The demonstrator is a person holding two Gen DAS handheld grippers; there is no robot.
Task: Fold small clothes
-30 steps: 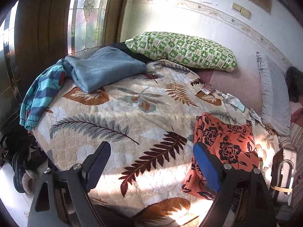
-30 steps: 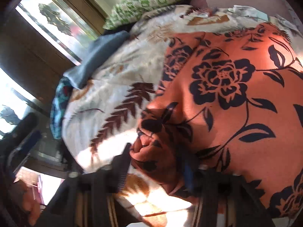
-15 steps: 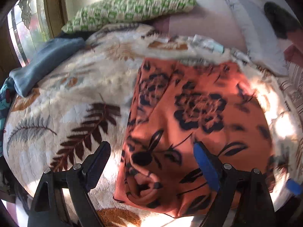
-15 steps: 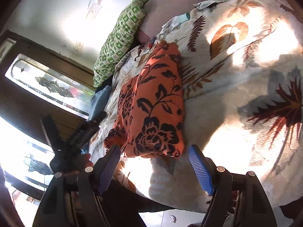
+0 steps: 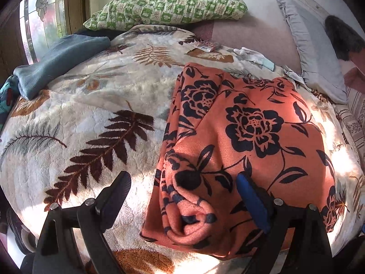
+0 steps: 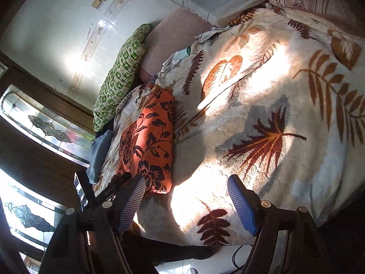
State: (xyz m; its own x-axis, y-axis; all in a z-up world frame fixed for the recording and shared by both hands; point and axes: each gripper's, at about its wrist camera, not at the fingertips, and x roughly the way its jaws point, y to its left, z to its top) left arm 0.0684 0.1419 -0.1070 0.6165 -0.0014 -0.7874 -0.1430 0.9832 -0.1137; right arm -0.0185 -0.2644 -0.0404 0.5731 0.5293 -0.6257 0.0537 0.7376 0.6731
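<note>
Blue fleece [image 5: 61, 59] bunched at far left of leaf-print blanket [image 5: 95, 114]; not involved. Left gripper [image 5: 182, 196] jaws spread wide, empty, poised over rolled near edge of orange floral garment [image 5: 239, 137], lying folded mid-bed. Best gripped at that rolled hem, both layers together, edges aligned. Right gripper [image 6: 187, 201] likewise spread, holding nothing, above bare blanket beside garment.

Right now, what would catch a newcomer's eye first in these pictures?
The orange cloth with black roses, folded on the cream leaf-print blanket, near the bed's front edge. Behind it, a green-checked pillow leans against the wall. The left gripper hovers open over the cloth's rolled end.
</note>
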